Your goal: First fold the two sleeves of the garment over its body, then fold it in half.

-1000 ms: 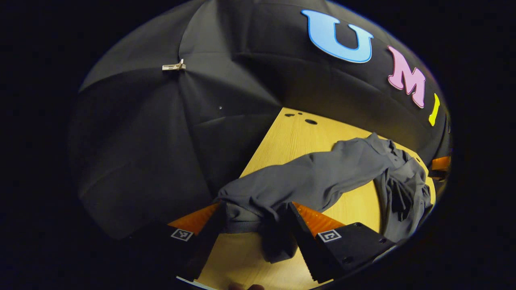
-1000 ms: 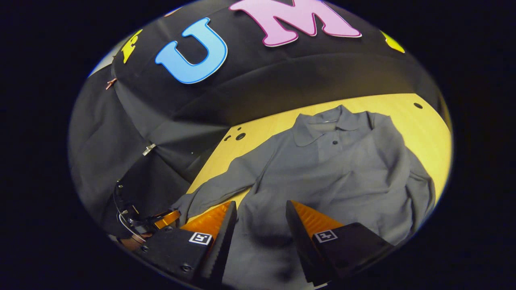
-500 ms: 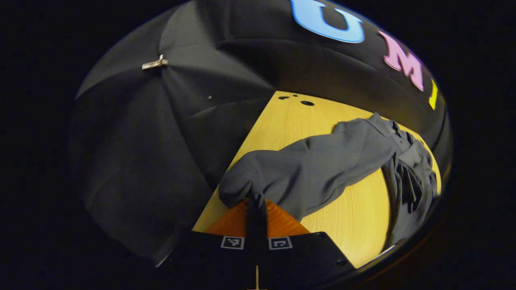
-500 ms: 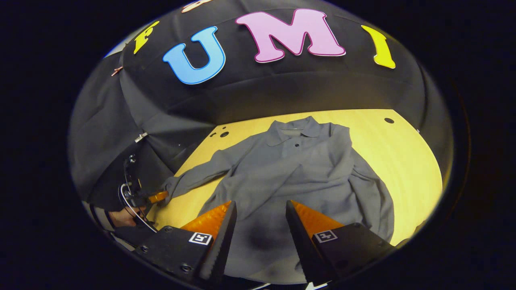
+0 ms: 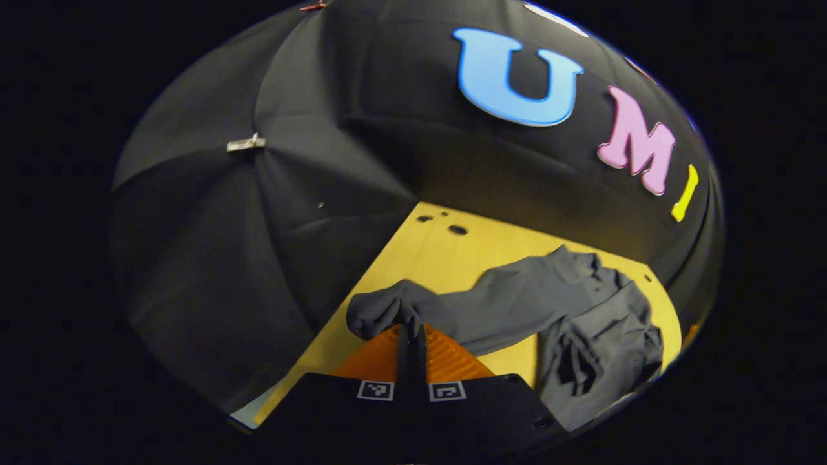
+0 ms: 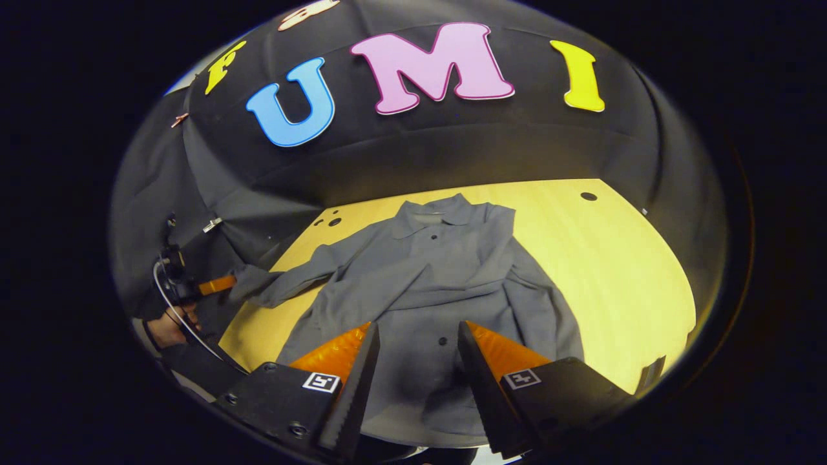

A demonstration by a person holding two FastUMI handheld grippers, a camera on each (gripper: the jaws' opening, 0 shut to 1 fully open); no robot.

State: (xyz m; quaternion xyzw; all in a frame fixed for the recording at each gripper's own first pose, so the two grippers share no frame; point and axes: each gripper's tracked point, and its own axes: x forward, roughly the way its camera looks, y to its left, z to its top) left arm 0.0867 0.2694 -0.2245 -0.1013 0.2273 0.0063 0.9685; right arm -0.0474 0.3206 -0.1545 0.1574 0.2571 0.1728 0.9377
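Note:
A grey collared shirt point(image 6: 439, 278) lies front up on the wooden table point(image 6: 614, 258), collar toward the back wall. One sleeve lies folded across its body. The other sleeve point(image 6: 284, 287) stretches out to the left, and its cuff point(image 5: 381, 313) is pinched in my left gripper point(image 5: 411, 332), which is shut on it and lifted off the table. That left gripper point(image 6: 216, 284) also shows far left in the right gripper view, held by a hand. My right gripper point(image 6: 417, 361) hovers open above the shirt's lower hem, nothing between its fingers.
Small holes point(image 6: 333, 219) mark the table's back left corner and another hole point(image 6: 588, 196) the back right. Bare wood lies to the shirt's right. The black cloth wall closes in behind and to the left, with a metal clip point(image 5: 245, 143) on it.
My left gripper closed on the sleeve cuff and lifted it off the table. My right gripper pulled back from the shirt, staying open.

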